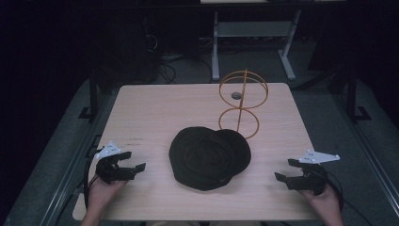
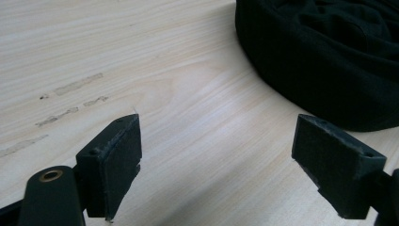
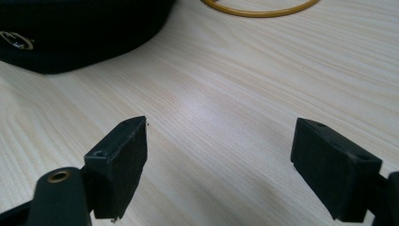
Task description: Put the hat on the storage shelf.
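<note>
At the near edge of the table, the left tongs and right tongs rest low, one at each side, both with jaws spread wide and nothing between them. They point inward at the black cap, which lies flat in the middle, well apart from both, likely so either side can be reached. Just behind the cap stands a yellow wire stand, its hoops bare, probably meant to carry the cap.
</note>
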The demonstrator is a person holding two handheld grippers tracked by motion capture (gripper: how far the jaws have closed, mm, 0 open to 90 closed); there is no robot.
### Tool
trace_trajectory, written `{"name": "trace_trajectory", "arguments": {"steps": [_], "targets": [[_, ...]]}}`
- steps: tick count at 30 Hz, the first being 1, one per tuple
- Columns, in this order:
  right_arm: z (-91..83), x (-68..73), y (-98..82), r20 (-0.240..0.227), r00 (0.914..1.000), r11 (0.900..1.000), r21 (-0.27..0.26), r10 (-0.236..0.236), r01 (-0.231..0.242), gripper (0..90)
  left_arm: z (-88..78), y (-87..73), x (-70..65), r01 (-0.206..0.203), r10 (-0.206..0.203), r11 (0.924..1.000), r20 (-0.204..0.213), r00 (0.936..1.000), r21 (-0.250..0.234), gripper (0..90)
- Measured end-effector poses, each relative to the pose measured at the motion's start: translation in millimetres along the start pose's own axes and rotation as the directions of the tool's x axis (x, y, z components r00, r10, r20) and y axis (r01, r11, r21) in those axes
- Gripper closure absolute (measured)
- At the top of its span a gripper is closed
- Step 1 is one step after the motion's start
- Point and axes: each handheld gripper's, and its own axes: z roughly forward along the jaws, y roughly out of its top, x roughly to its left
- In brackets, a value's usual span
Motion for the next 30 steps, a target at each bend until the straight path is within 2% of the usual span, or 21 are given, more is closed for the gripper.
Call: {"name": "trace_trajectory", "arguments": {"steps": [11, 14, 17, 20, 24, 30], "targets": [[-5.4, 7.3, 6.4, -0.008, 0.9999, 0.999, -0.040, 0.006, -0.007, 17.0, -3.2, -1.0, 1.1, 0.010, -0.009, 0.9995, 0.012, 0.9999, -0.029, 16.2], [-3.2, 10.1, 8.6, -0.031, 0.9989, 0.999, -0.026, 0.035, -0.036, 14.8, -3.6, -1.2, 1.4, 0.009, -0.009, 0.9996, 0.009, 0.9999, -0.027, 16.1], [-3.0, 13.6, 11.0, -0.033, 0.9991, 0.999, -0.028, 0.026, -0.027, 14.6, -3.8, -1.3, 1.6, 0.010, -0.010, 0.9996, 0.007, 0.9999, -0.025, 16.1], [-2.8, 21.0, 19.4, -0.057, 0.9975, 0.998, -0.043, 0.042, -0.044, 14.3, -3.5, -1.4, 2.2, 0.021, -0.021, 0.9993, 0.003, 0.9998, -0.032, 16.1], [0.7, 28.9, 32.2, -0.092, 0.9957, 0.999, -0.040, 0.004, -0.008, 14.3, -3.0, -2.5, 2.2, 0.024, -0.024, 0.9994, 0.004, 0.9997, -0.026, 16.1], [1.5, 46.1, 56.7, -0.121, 0.9905, 0.996, -0.059, -0.066, 0.060, 14.5, -3.0, -1.9, 1.9, 0.025, -0.024, 0.9993, 0.006, 0.9997, -0.030, 16.1]]}}
